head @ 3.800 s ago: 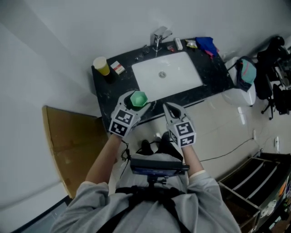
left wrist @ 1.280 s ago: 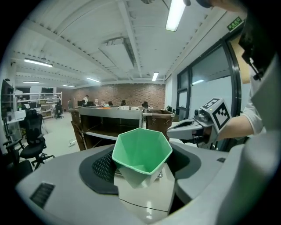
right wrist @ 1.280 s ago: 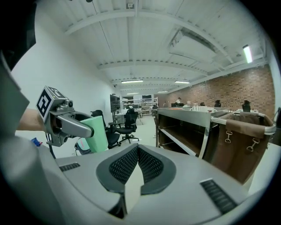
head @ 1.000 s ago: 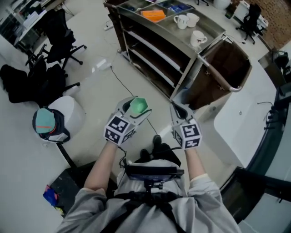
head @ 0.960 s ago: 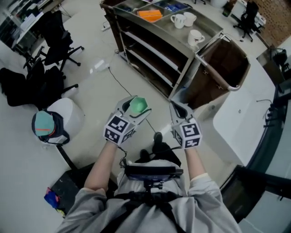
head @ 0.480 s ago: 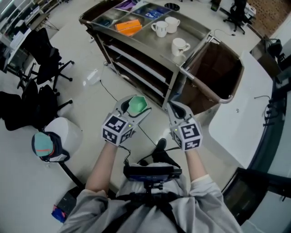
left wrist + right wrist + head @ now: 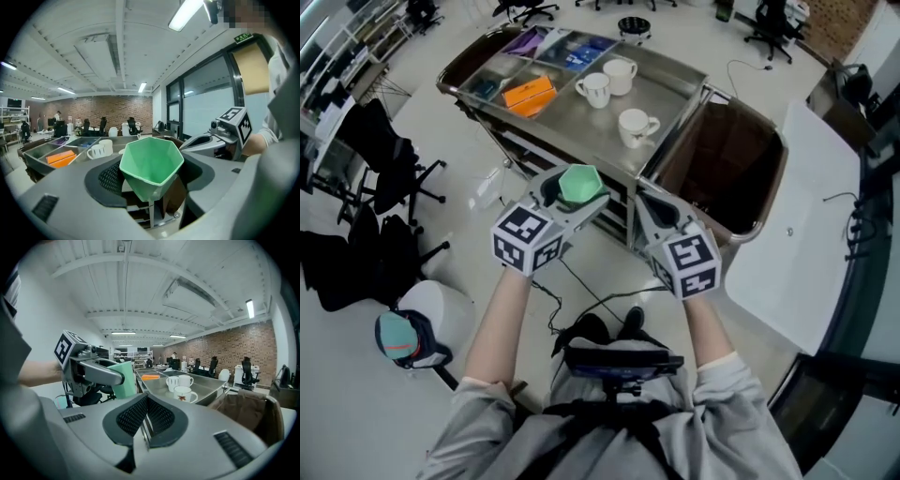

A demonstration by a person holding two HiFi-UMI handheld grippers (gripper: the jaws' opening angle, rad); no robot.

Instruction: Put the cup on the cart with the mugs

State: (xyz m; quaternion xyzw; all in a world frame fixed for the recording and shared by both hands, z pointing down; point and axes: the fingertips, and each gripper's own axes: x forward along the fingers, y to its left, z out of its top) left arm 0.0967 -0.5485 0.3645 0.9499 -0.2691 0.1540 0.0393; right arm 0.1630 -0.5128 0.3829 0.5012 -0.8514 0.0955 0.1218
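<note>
A green faceted cup [image 7: 579, 182] sits upright between the jaws of my left gripper [image 7: 577, 193], which is shut on it. In the left gripper view the cup [image 7: 151, 164] fills the middle, held by its lower part. My right gripper [image 7: 651, 212] is beside it, shut and holding nothing; its pads [image 7: 154, 417] meet. Both are held just short of the steel cart [image 7: 581, 117]. Three white mugs [image 7: 636, 124] [image 7: 593, 89] [image 7: 620, 74] stand on the cart's top tray. From the right gripper view the mugs [image 7: 185, 393] are ahead, with the cup [image 7: 123, 373] at left.
An orange box [image 7: 528, 95] and other packets lie in bins at the cart's far left. A brown bag bin [image 7: 722, 164] hangs on the cart's right end. A white table [image 7: 806, 216] is at right. Office chairs [image 7: 380, 169] and a white stool [image 7: 422, 314] stand at left.
The cart has come much closer and its top tray now lies right ahead of the grippers. Both grippers moved toward it together and rose. The cup stays in the left jaws.
</note>
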